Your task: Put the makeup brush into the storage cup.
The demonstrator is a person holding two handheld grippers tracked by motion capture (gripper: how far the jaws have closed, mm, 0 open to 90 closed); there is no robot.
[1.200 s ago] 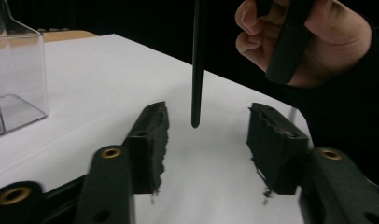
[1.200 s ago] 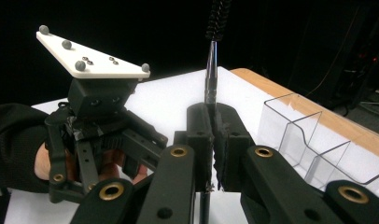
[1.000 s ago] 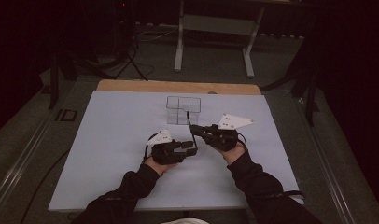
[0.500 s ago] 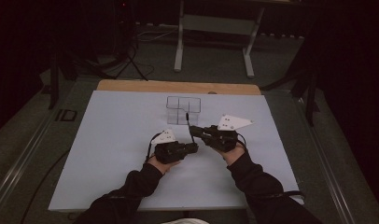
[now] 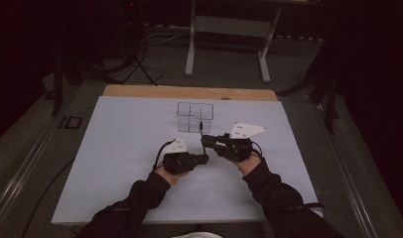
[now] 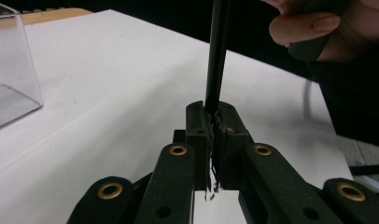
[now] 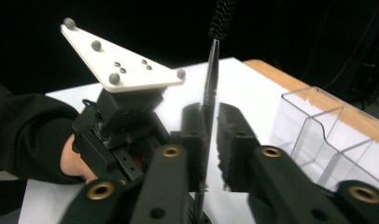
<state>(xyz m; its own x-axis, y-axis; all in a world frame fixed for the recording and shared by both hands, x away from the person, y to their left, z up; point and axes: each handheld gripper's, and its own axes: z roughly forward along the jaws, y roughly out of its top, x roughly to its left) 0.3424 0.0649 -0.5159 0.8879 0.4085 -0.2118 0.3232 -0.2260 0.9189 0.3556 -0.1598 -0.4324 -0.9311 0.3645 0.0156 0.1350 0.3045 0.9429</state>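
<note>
- You are in the middle of a two-handed job on one slim black thing, which looks like a mascara wand [image 7: 211, 79]: a thin dark stem with a bristly brush tip at its top, seen in the right gripper view.
- Your left claw [image 6: 214, 122] is clamped on the lower, thicker dark part of the wand, which stands upright out of its jaws in the left gripper view. Whether that part is a tube or the stem itself, you cannot tell from here.
- Your right claw [image 7: 210, 121] has its jaws on either side of the thin stem. A narrow gap shows on one side, so I cannot tell whether it grips the stem yet.
- From above, both claws meet near the middle of the desk [image 5: 115, 148], the left claw [image 5: 203, 158] low and the right claw [image 5: 204, 140] just above it, with the wand between them.
- The clear compartment box [image 5: 194, 117] stands just beyond the claws, its cells seemingly bare.
- My reading: you are handing over or pulling apart the wand, with the box as the likely goal.
- Next, firm up the right claw on the stem before the left lets go, keep the wand upright, then carry it over a cell.
</note>
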